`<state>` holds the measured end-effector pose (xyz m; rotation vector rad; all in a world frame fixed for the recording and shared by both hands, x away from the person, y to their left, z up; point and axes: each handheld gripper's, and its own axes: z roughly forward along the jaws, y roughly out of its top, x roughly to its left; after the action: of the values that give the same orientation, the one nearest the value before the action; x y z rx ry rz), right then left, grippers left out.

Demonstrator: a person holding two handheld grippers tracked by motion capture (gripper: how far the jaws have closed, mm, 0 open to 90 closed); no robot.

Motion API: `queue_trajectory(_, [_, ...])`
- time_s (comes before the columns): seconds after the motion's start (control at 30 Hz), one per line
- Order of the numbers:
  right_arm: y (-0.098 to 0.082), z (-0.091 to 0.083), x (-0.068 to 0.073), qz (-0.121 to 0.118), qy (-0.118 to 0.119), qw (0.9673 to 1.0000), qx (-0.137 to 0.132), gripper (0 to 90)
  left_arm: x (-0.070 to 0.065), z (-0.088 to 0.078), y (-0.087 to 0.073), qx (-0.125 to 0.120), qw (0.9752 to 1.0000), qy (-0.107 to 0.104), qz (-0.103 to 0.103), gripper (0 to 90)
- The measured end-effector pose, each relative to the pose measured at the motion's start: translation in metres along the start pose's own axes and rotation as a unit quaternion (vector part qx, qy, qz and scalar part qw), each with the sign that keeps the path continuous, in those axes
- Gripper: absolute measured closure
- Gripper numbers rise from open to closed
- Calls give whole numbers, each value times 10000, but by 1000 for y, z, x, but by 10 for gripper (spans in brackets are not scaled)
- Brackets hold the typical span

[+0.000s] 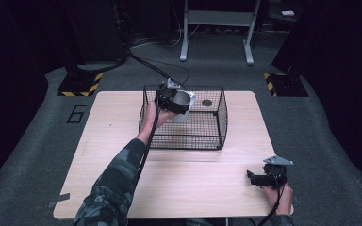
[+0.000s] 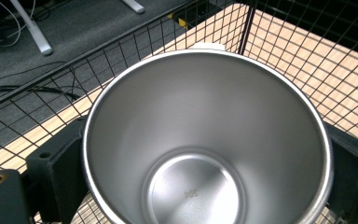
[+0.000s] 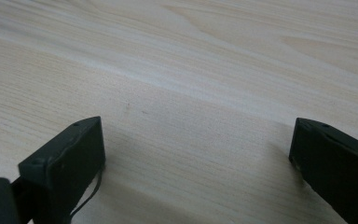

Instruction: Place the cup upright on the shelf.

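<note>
A shiny steel cup (image 1: 183,104) hangs inside the black wire basket (image 1: 219,123) at the table's far middle, with my left gripper (image 1: 173,100) shut on it. In the left gripper view the cup (image 2: 205,140) faces the camera with its mouth open and empty, and both black jaws press on its sides. My right gripper (image 1: 257,179) rests low over the wooden table (image 1: 122,136) near the front right corner. Its fingers (image 3: 70,158) stand wide apart in the right gripper view, open, with bare wood between them.
A small dark round object (image 1: 207,102) lies on the basket floor at the back right. Beyond the table are grey carpet, a white desk frame (image 1: 217,28) and yellow-black striped stand bases (image 1: 80,84).
</note>
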<state>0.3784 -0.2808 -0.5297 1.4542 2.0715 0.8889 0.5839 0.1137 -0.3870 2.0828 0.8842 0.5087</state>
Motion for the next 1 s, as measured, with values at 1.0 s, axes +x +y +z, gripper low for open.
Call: queue_trajectory(1.0, [0,0,0,-3,6,10000,0,34,6,37,-8,465,9989,-62,-24,65])
